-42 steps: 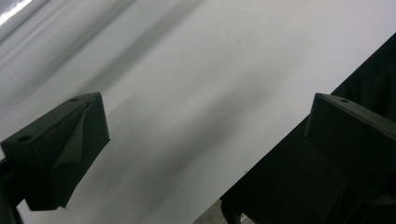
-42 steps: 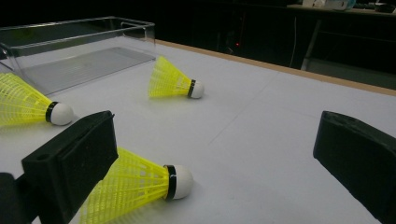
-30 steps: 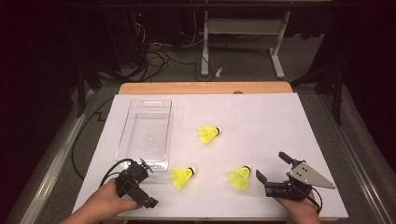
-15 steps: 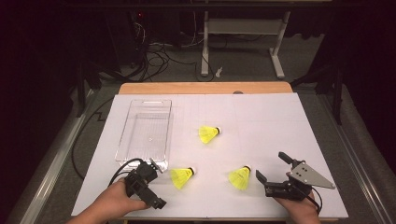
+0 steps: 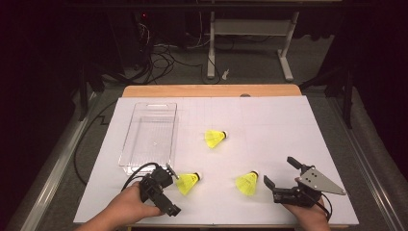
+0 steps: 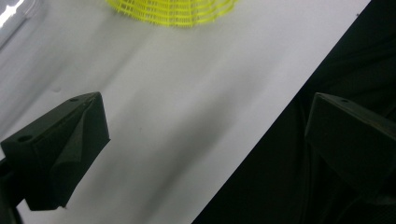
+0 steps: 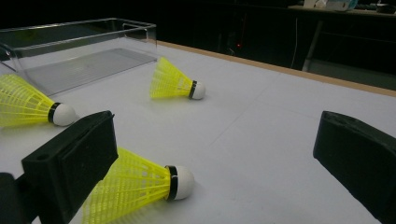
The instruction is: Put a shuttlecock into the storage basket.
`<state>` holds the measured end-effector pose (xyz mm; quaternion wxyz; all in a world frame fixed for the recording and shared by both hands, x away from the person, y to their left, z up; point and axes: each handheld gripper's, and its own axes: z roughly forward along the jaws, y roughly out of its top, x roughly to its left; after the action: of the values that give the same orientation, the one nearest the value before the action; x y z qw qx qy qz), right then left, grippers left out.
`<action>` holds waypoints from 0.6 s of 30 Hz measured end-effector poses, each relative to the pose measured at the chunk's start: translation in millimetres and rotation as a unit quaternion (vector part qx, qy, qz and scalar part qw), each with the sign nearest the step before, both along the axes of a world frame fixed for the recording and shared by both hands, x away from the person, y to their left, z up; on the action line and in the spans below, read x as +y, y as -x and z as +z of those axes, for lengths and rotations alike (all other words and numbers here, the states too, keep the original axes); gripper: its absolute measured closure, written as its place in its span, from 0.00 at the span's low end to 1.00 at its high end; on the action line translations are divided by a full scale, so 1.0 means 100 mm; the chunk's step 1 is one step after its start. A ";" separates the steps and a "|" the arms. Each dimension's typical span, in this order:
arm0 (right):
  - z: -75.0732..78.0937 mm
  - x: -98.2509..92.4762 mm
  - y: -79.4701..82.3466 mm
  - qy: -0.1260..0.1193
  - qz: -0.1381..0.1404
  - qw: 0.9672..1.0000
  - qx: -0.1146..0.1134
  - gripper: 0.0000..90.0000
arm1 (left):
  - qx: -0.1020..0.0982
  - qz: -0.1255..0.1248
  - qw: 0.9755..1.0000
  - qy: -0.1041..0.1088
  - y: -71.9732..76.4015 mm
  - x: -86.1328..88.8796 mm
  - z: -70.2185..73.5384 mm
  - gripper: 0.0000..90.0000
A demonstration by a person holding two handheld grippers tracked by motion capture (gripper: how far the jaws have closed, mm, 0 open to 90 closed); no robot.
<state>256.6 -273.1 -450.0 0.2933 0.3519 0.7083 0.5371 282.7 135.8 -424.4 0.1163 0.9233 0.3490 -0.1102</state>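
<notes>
Grippers both sitting at near edge of table, jaws apart, nothing between them. Left gripper (image 5: 163, 185) is being held low at front-left corner area, w/ left hand (image 5: 126, 210) wrapping it from below; in left gripper view its jaws are standing wide, one over white sheet, other hanging past sheet's edge over dark floor. Nearest shuttlecock (image 5: 188, 182) is lying on its side just beside left gripper, not touching as far as can tell; its yellow skirt is showing at top of left gripper view (image 6: 173, 9).

Right gripper (image 5: 283, 179) is resting at front-right, jaws spread. Second shuttlecock (image 5: 247, 183) is lying just left of it, cork pointing away from person; in right gripper view (image 7: 140, 183) it's sitting close by one jaw, outside the gap.

Third shuttlecock (image 5: 214, 138) is lying mid-table, well apart from both tools. Clear tray (image 5: 129, 144) is standing beyond left gripper, near sheet's left side, nothing in it.

Room: white sheet (image 5: 269, 125) is lying open on right half & far side. Wooden table edge (image 5: 211, 90) is bordering far side; sheet's front edge is running right under both hands.
</notes>
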 end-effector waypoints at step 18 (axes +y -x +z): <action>0.00 -0.01 0.00 -0.003 0.001 1.000 -0.001 0.00 | 0.000 -0.023 1.000 0.000 -0.03 -0.24 0.05 0.05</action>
<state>256.3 -274.2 -449.8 0.2920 0.3514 0.7067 0.5403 285.4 112.2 -419.2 0.1137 0.9311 0.3278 -0.1125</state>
